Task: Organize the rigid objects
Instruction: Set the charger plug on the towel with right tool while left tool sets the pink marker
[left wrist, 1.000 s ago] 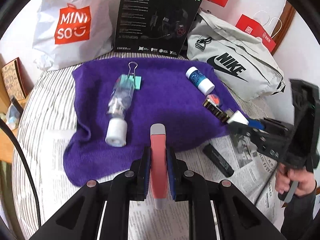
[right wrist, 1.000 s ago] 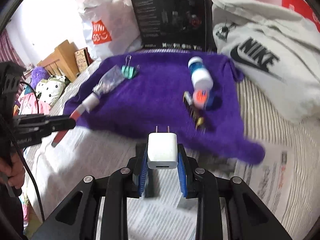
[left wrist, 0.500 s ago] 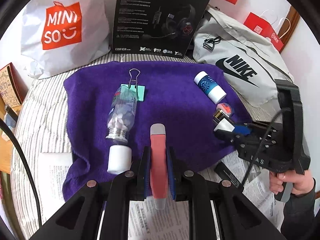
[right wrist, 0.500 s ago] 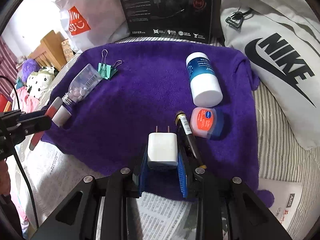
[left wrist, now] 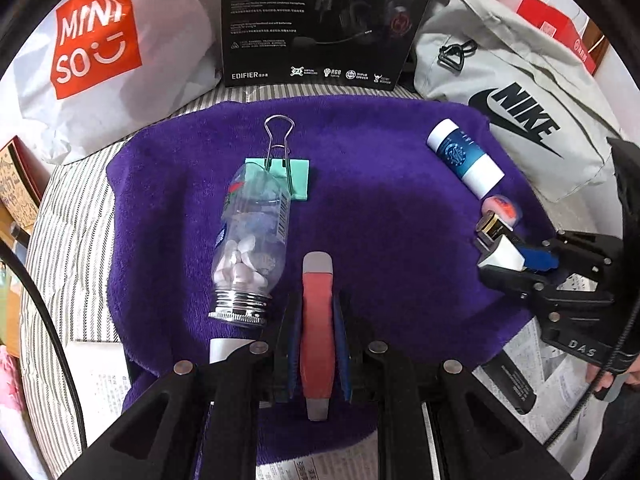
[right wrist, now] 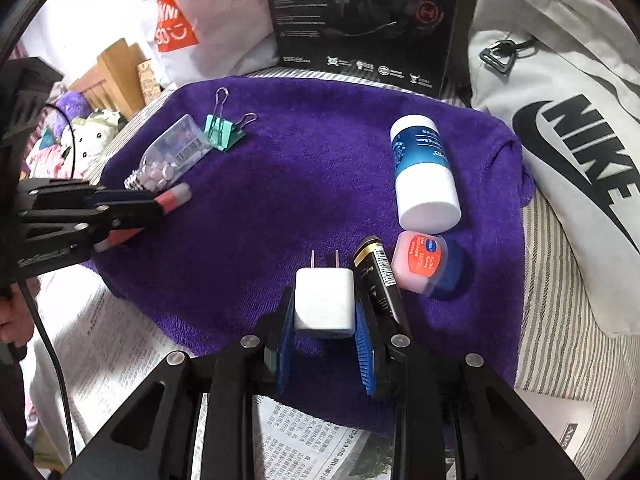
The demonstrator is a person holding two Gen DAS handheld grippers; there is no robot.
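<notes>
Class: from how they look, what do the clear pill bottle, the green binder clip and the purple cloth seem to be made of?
Clear pill bottle: probably glossy transparent plastic, since pills show through; silvery threaded neck.
Green binder clip: apparently painted metal, with shiny bent wire handles.
Purple cloth: soft terry-like fabric with a fuzzy, matte pile.

White shopping bag [left wrist: 108,68]: "MINISO". Black headset box [left wrist: 324,20]: "EDIFIER". Grey bag [left wrist: 516,92]: "NIKE". Right gripper [left wrist: 500,256] body: "DAS".

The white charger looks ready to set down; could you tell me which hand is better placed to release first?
Probably right: its tongs hold the white charger low over the purple towel, beside the black tube.
</notes>
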